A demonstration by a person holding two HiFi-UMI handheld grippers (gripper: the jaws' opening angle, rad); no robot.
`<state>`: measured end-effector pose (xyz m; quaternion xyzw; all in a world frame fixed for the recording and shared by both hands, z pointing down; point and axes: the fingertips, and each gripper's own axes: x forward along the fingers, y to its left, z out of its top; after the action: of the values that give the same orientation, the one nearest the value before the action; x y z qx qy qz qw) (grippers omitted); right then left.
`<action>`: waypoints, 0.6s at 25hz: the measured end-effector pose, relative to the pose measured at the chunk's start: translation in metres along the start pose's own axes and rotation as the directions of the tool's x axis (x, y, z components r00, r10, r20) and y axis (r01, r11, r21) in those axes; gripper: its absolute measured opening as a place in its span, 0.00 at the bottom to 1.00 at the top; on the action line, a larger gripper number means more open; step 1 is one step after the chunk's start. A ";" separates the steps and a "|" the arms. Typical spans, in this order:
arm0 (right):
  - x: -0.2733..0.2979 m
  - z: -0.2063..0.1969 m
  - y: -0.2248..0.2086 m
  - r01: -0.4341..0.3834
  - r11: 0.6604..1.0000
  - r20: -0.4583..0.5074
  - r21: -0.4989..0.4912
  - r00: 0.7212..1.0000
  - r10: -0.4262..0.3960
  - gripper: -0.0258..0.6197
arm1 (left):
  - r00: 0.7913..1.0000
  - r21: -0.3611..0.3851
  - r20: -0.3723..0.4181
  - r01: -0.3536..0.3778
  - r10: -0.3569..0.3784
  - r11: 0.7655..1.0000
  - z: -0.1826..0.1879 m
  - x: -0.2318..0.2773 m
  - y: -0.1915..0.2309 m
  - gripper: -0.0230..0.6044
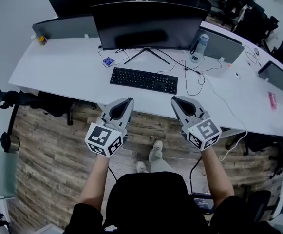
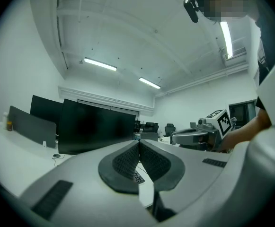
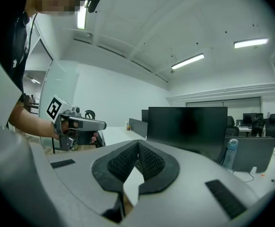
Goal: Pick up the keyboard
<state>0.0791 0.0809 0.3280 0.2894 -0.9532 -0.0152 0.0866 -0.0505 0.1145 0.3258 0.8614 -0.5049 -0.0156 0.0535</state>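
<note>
A black keyboard (image 1: 143, 80) lies flat on the white desk (image 1: 68, 69), in front of a dark curved monitor (image 1: 148, 26). My left gripper (image 1: 128, 101) is held level near the desk's front edge, just short of the keyboard's left end, its jaws shut on nothing. My right gripper (image 1: 175, 100) hangs at the same edge near the keyboard's right end, also shut and empty. In the left gripper view a sliver of the keyboard (image 2: 137, 176) shows below the closed pads (image 2: 128, 161). In the right gripper view the closed pads (image 3: 149, 161) point toward the monitor (image 3: 187, 126).
Black cables (image 1: 192, 77) run across the desk right of the keyboard. A water bottle (image 1: 199, 48) stands by the monitor's right side, a small blue item (image 1: 108, 61) at its left. A black office chair (image 1: 29, 101) sits at the left; wooden floor lies under my feet.
</note>
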 end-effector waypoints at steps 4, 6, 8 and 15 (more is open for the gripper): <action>0.010 0.001 -0.015 -0.003 1.000 0.014 0.005 1.000 0.003 0.05 | 1.000 -0.011 0.010 0.001 -0.001 1.000 0.003 0.014 0.008 0.05; 0.018 0.002 -0.024 -0.004 1.000 0.020 0.006 1.000 0.004 0.05 | 1.000 -0.008 0.012 0.000 0.000 1.000 0.006 0.023 0.013 0.05; 0.024 0.004 -0.033 -0.008 1.000 0.027 0.007 1.000 0.008 0.05 | 1.000 -0.003 0.009 -0.003 0.003 1.000 0.007 0.032 0.018 0.05; 0.048 -0.001 -0.076 -0.022 1.000 0.029 0.015 0.999 0.021 0.05 | 1.000 0.007 -0.004 -0.026 0.026 1.000 0.007 0.074 0.039 0.05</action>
<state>0.0817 -0.0094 0.3306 0.2796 -0.9574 -0.0110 0.0709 -0.0482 0.0305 0.3252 0.8551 -0.5158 -0.0114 0.0518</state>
